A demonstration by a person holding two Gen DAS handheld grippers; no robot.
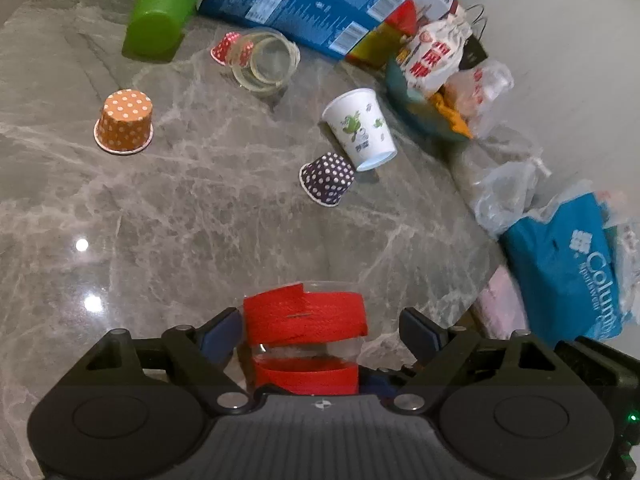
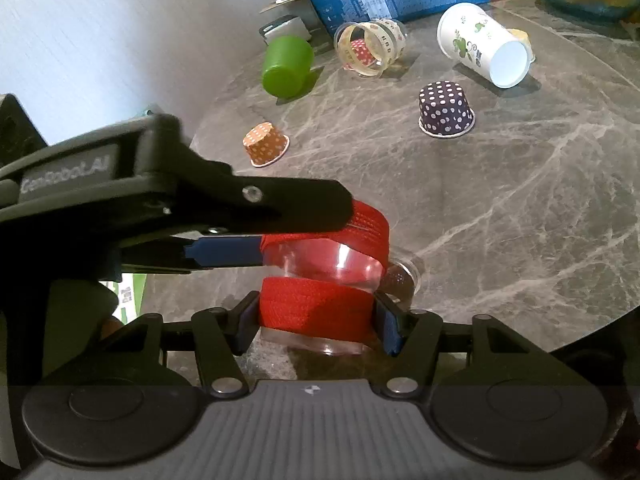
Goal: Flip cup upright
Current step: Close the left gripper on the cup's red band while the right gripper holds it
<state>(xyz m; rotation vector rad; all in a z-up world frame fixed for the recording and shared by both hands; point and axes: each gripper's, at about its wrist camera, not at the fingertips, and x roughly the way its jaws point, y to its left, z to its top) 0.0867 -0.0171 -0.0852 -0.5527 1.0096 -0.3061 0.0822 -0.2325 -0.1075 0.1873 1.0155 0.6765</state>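
At lower centre, the right gripper [image 2: 316, 320] pinches the red-banded clear cup [image 2: 320, 280] across its wall, ready for turning; the left gripper [image 1: 320, 332] brackets it, jaws spread, seemingly steadying the rim.

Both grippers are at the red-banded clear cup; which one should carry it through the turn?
Right, probably. The right gripper has both fingers pressed on the cup's lower red band. The left gripper stands open around it, with a visible gap on one side.
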